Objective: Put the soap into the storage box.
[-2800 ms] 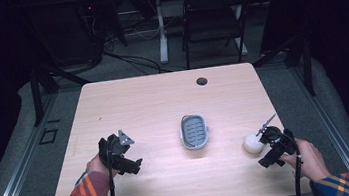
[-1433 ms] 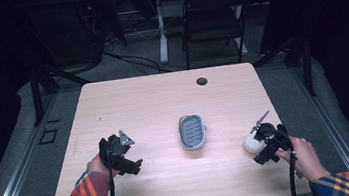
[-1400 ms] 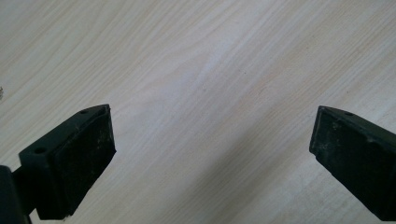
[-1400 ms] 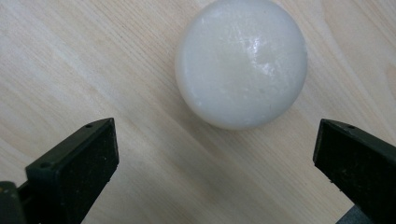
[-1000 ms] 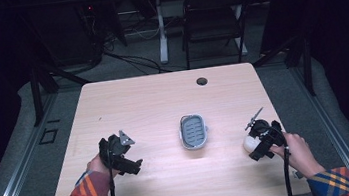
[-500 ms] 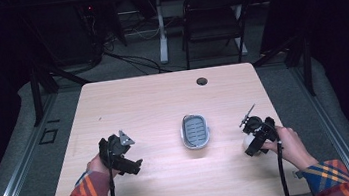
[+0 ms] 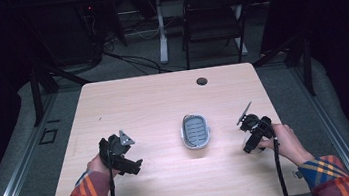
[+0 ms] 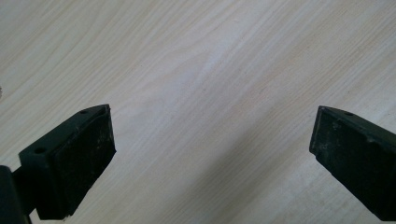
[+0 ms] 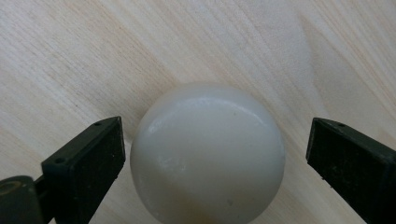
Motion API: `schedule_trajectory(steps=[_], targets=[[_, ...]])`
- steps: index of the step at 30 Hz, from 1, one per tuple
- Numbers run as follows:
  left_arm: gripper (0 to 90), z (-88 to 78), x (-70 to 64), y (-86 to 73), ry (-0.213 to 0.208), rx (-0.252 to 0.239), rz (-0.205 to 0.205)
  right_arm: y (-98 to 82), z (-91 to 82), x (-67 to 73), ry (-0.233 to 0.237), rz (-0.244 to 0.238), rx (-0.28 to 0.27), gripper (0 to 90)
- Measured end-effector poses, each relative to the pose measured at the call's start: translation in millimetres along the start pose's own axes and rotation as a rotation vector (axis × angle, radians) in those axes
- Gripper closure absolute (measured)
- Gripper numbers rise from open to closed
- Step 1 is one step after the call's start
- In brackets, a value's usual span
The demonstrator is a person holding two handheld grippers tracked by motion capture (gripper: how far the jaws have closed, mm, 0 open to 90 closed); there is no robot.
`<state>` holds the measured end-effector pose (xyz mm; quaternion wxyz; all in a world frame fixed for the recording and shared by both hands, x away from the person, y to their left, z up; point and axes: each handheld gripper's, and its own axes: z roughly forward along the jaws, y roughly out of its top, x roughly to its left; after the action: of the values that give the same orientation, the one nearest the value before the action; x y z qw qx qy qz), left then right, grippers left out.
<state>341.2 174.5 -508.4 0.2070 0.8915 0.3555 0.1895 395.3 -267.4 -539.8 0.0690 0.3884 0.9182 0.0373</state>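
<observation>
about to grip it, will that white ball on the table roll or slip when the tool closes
The white ball looks perfectly round on flat wood, so a nudge would likely roll it. Its glossy sheen suggests it may slip between pads. The right tool straddles it, a gap each side; centring should help.

White ball [image 9: 208, 154]: smooth, glossy, cream-white, round, with a faint yellowish tint low on its near side. Sits on the light wood bench [image 9: 196, 42] near its right edge, well apart from the middle. It lies between two black jaws; a gap shows at each side, neither pad touching.
</observation>
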Motion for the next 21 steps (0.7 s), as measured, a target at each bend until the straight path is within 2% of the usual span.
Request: schedule_trajectory(steps=[2,3,6,8,11,15,16,21], targets=[[0.2,0.0,0.0,0.0,0.000,0.000,0.000,0.4,1.1,0.5,0.004,0.004,-0.002,4.9],[0.2,0.1,0.0,0.0,0.000,0.001,0.000,1.4,0.7,-0.1,0.002,-0.010,0.014,5.9],[0.2,0.1,0.0,0.0,-0.001,0.001,0.001,3.5,1.3,0.1,0.005,-0.017,0.030,13.3],[0.2,-0.1,0.0,0.0,-0.001,0.002,0.002,4.4,1.7,0.3,0.009,-0.021,0.041,14.1],[0.2,-0.1,0.0,0.0,-0.001,0.002,0.002,3.7,2.8,0.6,0.017,-0.011,0.029,14.3],[0.2,-0.3,0.0,0.2,-0.006,0.006,0.003,4.1,3.9,-0.4,0.020,-0.020,0.045,15.3],[0.2,-0.1,-0.2,0.1,-0.003,0.003,0.002,3.9,4.1,-0.6,0.020,-0.018,0.046,19.1],[0.2,0.1,-0.3,0.0,-0.003,0.003,0.002,4.0,5.3,0.3,0.036,-0.014,0.043,23.4]])
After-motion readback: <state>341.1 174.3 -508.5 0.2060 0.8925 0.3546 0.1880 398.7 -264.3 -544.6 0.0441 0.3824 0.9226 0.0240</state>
